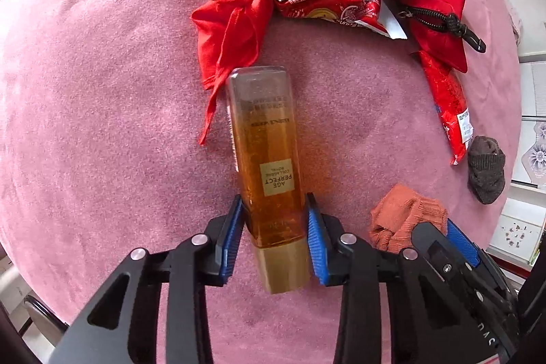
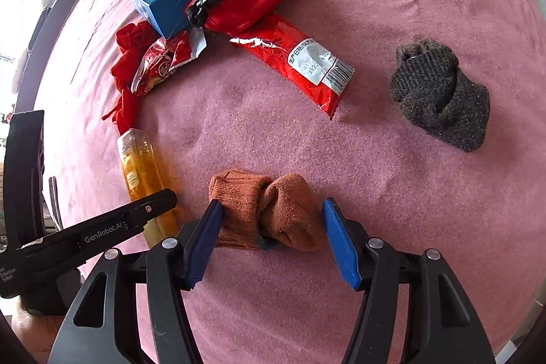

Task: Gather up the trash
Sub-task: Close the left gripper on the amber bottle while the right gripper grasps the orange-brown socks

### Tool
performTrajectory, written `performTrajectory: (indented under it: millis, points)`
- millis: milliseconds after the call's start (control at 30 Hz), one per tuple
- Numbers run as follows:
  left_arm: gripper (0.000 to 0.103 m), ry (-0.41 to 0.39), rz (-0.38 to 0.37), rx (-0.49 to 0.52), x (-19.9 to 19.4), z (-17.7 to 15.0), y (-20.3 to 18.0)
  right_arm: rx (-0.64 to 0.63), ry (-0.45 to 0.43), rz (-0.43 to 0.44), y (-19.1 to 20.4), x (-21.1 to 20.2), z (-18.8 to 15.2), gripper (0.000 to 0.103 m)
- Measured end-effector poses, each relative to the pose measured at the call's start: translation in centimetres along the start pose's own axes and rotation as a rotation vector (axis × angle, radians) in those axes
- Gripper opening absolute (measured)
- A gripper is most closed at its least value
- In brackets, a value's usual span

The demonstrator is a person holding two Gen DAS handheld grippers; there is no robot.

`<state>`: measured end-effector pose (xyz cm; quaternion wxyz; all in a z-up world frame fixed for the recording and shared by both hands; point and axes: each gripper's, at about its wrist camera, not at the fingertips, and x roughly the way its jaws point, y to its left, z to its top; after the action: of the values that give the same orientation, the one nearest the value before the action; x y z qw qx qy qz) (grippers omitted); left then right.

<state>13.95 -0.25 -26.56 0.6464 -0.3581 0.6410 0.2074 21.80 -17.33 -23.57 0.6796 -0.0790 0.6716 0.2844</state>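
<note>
Left hand-held gripper (image 1: pixel 274 224) pinches the bottle (image 1: pixel 264 139); right hand-held gripper (image 2: pixel 271 227), spread, straddles the orange sock (image 2: pixel 266 210), wrapper (image 2: pixel 293 63) at twelve o'clock.

Both wrist cameras look steeply down, close over the pink cloth (image 1: pixel 102 91), sharing the amber bottle (image 1: pixel 266 152).

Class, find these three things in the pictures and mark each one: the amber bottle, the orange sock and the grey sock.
amber bottle (image 1: pixel 269 156), left wrist view, middle of its body.
orange sock (image 2: pixel 269 210), right wrist view, centre of the bundle.
grey sock (image 2: pixel 440 98), right wrist view, centre of the roll.
</note>
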Motion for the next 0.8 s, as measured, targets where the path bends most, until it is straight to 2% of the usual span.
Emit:
performTrajectory:
  millis: [33,100,133,200,267,467,800]
  points:
    - [0.035,-0.002,0.0,0.015,-0.1,-0.1,-0.1,0.0,0.009,-0.002,-0.1,0.3,0.0,0.059]
    - [0.035,-0.008,0.011,0.051,-0.3,-0.2,0.0,-0.007,0.017,0.001,-0.1,0.6,-0.2,0.052]
    - [0.035,-0.012,0.015,0.065,-0.4,-0.4,-0.2,-0.012,0.02,0.011,0.0,0.7,-0.2,0.043]
    - [0.035,-0.009,0.003,0.064,-0.5,-0.6,-0.3,-0.019,0.017,0.032,0.3,0.5,-0.3,0.031]
    - [0.035,-0.009,-0.02,0.052,-0.9,-1.2,-0.2,-0.038,0.005,0.025,0.7,0.1,-0.5,0.026]
    - [0.034,0.005,-0.075,0.081,-2.3,-4.1,0.0,-0.024,-0.049,0.045,0.4,-2.8,-1.6,0.024]
    - [0.032,0.015,-0.149,0.237,-5.5,-10.0,-5.1,0.069,-0.159,0.043,-3.7,-9.8,-5.7,0.024]
